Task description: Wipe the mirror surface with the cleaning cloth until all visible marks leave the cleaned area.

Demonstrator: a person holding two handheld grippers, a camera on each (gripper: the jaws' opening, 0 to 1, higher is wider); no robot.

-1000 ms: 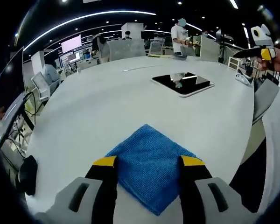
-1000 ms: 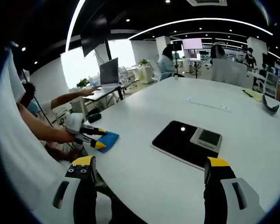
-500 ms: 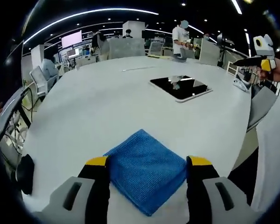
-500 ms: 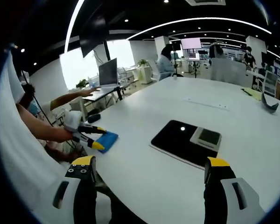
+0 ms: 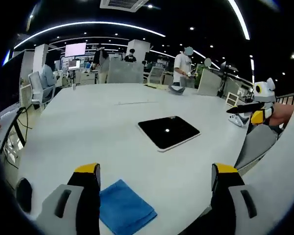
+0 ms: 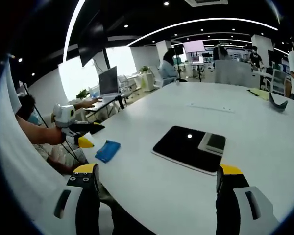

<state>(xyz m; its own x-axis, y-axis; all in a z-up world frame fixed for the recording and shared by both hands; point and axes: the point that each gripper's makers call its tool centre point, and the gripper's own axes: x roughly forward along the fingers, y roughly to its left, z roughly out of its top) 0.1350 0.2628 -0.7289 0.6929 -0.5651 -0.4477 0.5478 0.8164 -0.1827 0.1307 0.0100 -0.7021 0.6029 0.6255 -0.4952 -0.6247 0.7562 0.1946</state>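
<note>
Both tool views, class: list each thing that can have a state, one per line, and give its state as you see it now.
Cloth: folded, flat on the table, not gripped.
Mirror: lying flat on the table, reflecting a ceiling light; untouched by either tool.
Left tool: open, above the cloth.
Right tool: open, held off the table, holding nothing.
Table: white, bearing cloth and mirror.

Dark-ceilinged office, white table (image 5: pixel 112 122)
</note>
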